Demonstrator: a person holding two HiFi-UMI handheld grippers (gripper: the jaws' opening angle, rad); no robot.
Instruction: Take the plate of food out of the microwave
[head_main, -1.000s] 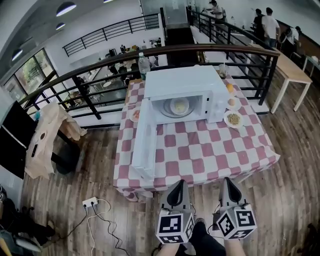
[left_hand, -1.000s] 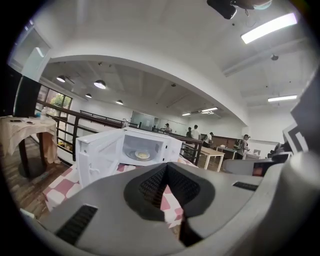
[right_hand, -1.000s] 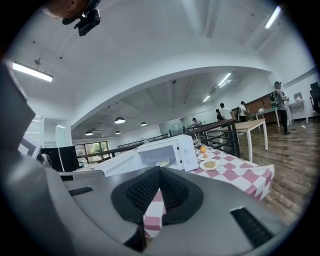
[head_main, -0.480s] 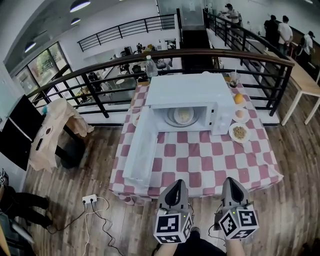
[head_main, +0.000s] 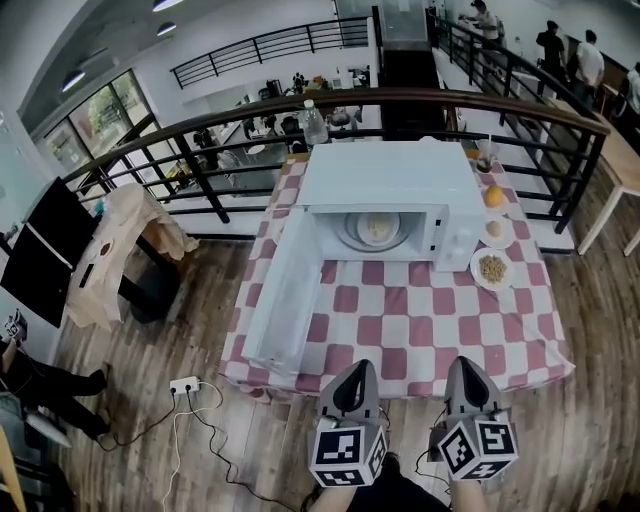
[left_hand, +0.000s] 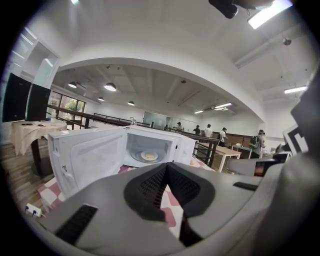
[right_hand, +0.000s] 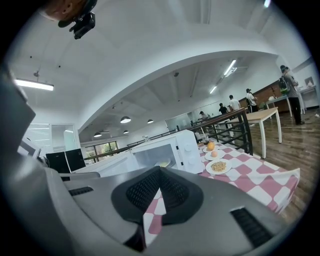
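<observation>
Pressed together and empty, the left hand-held gripper (head_main: 352, 372) and right hand-held gripper (head_main: 463, 368) hover near. The pale round plate of food (head_main: 378, 229) sits inside the far open white microwave (head_main: 390, 175); unopened jaws could shove it deeper.

The left gripper (head_main: 355, 366) and the right gripper (head_main: 462, 362) are held side by side, a little apart, at the bottom of the head view, with their marker cubes nearest the person. Both are pointed forward and, as far as can be judged, slightly downward. Each pair of jaws is seen closed together, with nothing gripped between them.
</observation>
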